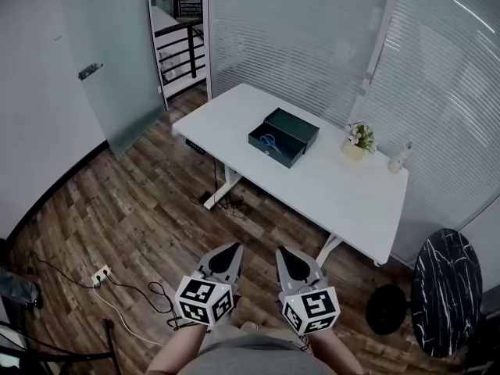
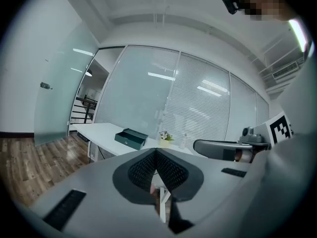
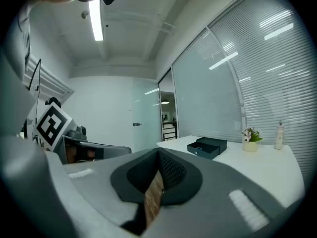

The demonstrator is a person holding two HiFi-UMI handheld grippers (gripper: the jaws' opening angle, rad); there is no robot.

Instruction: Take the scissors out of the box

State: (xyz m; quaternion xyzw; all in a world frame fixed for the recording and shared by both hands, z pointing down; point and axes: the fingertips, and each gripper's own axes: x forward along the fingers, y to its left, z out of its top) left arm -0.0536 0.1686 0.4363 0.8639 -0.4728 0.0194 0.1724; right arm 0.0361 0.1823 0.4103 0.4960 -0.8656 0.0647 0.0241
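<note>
Spanning the middle of the head view, a white rectangular surface (image 1: 344, 194) stands on a wood-plank floor (image 1: 141, 217), with a frosted glass door (image 1: 109, 53) at upper left and slatted blinds (image 1: 312, 37) at upper right. On it sit an open dark box (image 1: 293, 131) holding blue-handled scissors (image 1: 268, 141), a flower pot (image 1: 356, 143) and a pale bottle (image 1: 400, 157). Only this view shows the scissors; both gripper views see the box side-on. At lower centre, the left gripper (image 1: 233, 248) and right gripper (image 1: 283, 252) are closed and empty, well apart from the surface.
</note>
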